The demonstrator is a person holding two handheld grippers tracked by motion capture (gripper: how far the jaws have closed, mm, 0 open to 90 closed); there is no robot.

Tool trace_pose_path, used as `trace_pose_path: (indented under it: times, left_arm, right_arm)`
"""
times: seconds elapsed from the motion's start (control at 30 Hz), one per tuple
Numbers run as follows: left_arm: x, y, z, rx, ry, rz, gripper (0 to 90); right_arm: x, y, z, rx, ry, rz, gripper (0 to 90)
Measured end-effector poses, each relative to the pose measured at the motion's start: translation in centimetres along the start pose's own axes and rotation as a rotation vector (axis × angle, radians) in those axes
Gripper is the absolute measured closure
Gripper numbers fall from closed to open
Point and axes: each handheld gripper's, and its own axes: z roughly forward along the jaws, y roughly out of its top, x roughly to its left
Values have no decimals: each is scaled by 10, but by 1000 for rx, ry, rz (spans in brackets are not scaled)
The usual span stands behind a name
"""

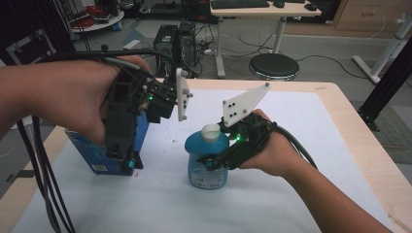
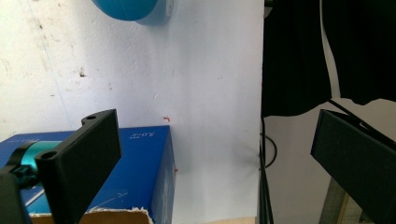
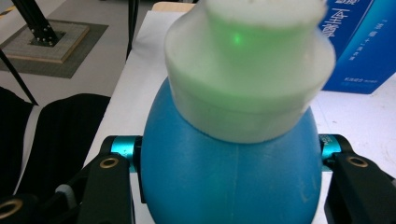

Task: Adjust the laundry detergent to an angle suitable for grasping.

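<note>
A round blue bottle (image 1: 204,177) with a white cap (image 1: 211,131) stands upright mid-table. My right gripper (image 1: 216,161) comes in from the right and is shut on its body just below the cap. In the right gripper view (image 3: 231,158) a jaw presses each side of the bottle (image 3: 233,191) under the cap (image 3: 247,70). To the left stands a blue cardboard box (image 1: 92,153). My left gripper (image 1: 124,155) points down over its right end. Its jaws (image 2: 215,126) stand wide open, one over the box (image 2: 140,172), the other off to the side.
A white mat (image 1: 301,145) covers the wooden table (image 1: 359,145). Cables (image 1: 41,170) hang from the left gripper past the table's left edge. Beyond the far edge stand a computer tower (image 1: 177,43), a black stool (image 1: 273,65) and a desk.
</note>
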Motion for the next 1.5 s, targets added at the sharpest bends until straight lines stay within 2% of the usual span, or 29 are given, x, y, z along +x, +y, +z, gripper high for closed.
trace_pose_path:
  times: [0.13, 0.47, 0.97, 1.07, 1.17, 1.4, 1.5]
  left_arm:
    - [0, -2, 0, 2, -1, -1, 17]
    - [1, -1, 1, 5, -4, 2, 17]
    - [3, 7, 2, 15, -10, 11, 17]
    - [4, 8, 2, 20, -4, 13, 17]
    - [4, 9, 2, 23, -3, 9, 17]
    - [4, 8, 2, 26, -4, 10, 17]
    - [3, 9, 2, 23, -3, 3, 17]
  right_arm:
    - [0, -1, 3, 5, 6, -3, 410]
    - [-4, -4, 0, 10, 9, 28, 404]
    - [-6, -8, 0, -17, 18, 56, 396]
    - [-7, -8, 0, -26, 33, 73, 352]
    - [-6, -7, 1, -16, 21, 68, 325]
    - [-6, -7, -6, -44, 11, 76, 310]
    - [-6, -7, -7, -44, 5, 81, 266]
